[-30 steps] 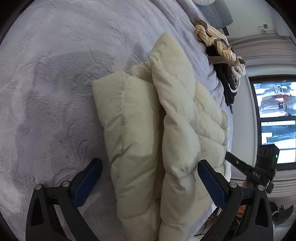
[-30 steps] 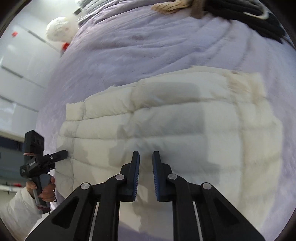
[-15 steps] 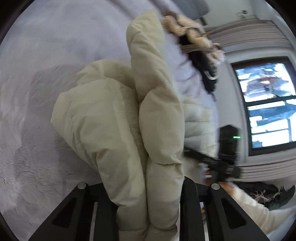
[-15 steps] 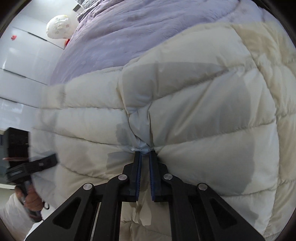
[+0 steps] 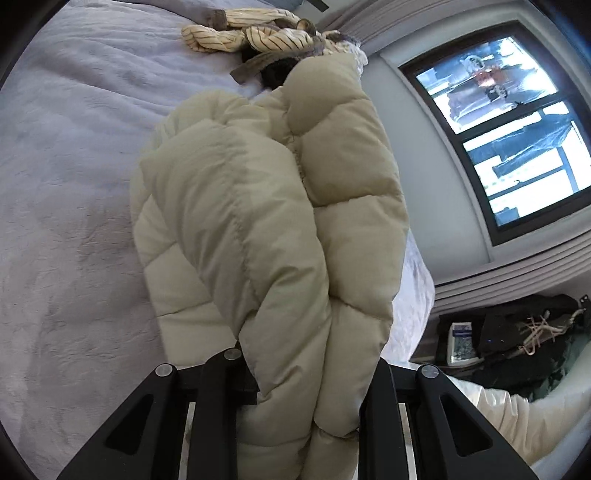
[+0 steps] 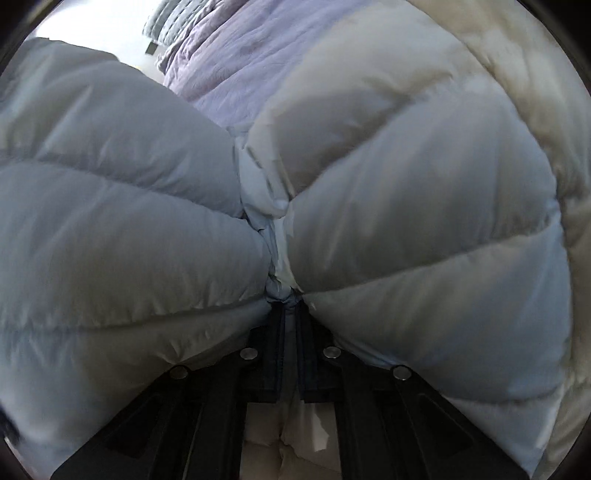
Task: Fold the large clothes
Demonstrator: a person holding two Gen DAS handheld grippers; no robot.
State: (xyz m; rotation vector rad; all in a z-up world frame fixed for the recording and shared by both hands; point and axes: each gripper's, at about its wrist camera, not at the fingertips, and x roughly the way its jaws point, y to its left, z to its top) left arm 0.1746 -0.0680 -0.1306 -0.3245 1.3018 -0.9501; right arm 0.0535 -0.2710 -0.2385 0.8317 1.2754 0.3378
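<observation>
A cream quilted puffer jacket hangs in thick folds above the lilac bedspread. My left gripper is shut on a fat double fold of it, and the padding hides both fingertips. In the right wrist view the same jacket fills nearly the whole frame, close up. My right gripper is shut on a small pinch of its thin fabric at a seam between two padded sections. The jacket bulges out on both sides of that pinch.
A heap of striped and dark clothes lies at the far end of the bed. To the right are a window, dark bags on the floor and a person's white sleeve. Bedspread shows beyond the jacket.
My left gripper went from wide open around the folded jacket to shut on it, then lifted it off the bed. My right gripper sank onto the jacket and pinched its fabric.
</observation>
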